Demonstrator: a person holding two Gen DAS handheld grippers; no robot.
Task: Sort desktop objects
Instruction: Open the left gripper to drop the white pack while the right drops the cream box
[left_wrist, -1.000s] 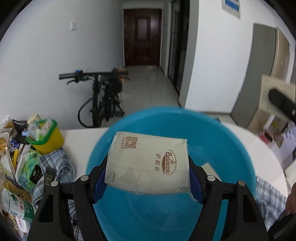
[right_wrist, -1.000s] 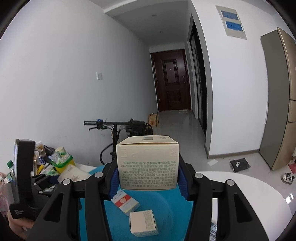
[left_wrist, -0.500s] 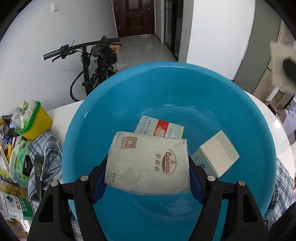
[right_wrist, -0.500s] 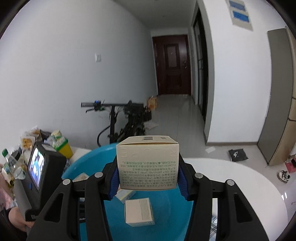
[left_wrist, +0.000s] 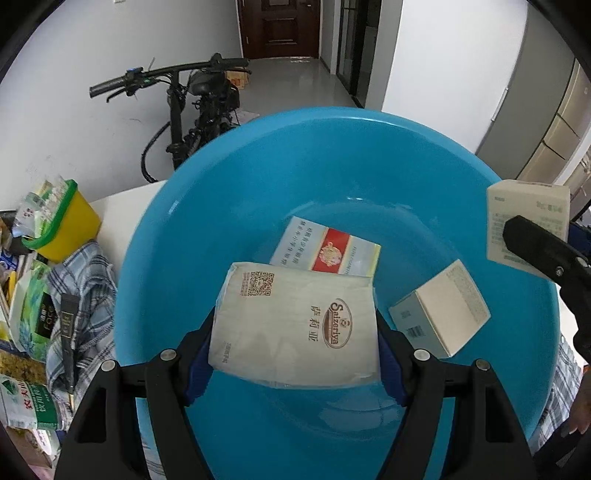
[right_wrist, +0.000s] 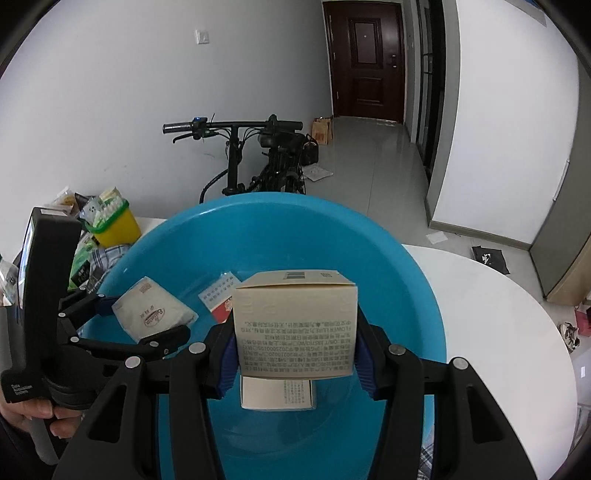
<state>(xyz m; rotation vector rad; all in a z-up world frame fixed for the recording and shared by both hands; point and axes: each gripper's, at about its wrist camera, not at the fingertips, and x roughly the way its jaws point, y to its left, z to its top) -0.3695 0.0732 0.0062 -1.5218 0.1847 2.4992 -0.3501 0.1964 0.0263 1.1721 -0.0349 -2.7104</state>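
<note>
While both of my hand-held grippers hang over the blue basin (left_wrist: 229, 192), I list the goods as they sit.

Item one: tissue pack (left_wrist: 295, 325), clamped by its two short edges in my left hand-held gripper (left_wrist: 295, 354), above the basin floor. Soft film wrapper over paper, light by the look of it; the wrapper dents where the blue pads (left_wrist: 197, 363) press. It would likely sag if held by one corner, so the flat squeeze across the width suits it. I judge it safe to let fall, nothing in it to break.

Item two: cream carton (right_wrist: 295, 325), clenched on two opposite side walls in my right hand-held gripper (right_wrist: 295, 354), held upright over the near part of the basin. Stiff card, square corners, probably light; the walls could buckle under a harder pinch, and what is inside I cannot tell, so I would lower it rather than drop it.

Already lying in the basin: a red-and-white flat pack (left_wrist: 327, 249) and a small white box (left_wrist: 439, 308), the latter tipped against the basin wall.

Left on the table (right_wrist: 498, 317): a yellow tub (left_wrist: 64, 229), a plaid cloth (left_wrist: 83, 280) and sundry packets, unsorted.
</note>
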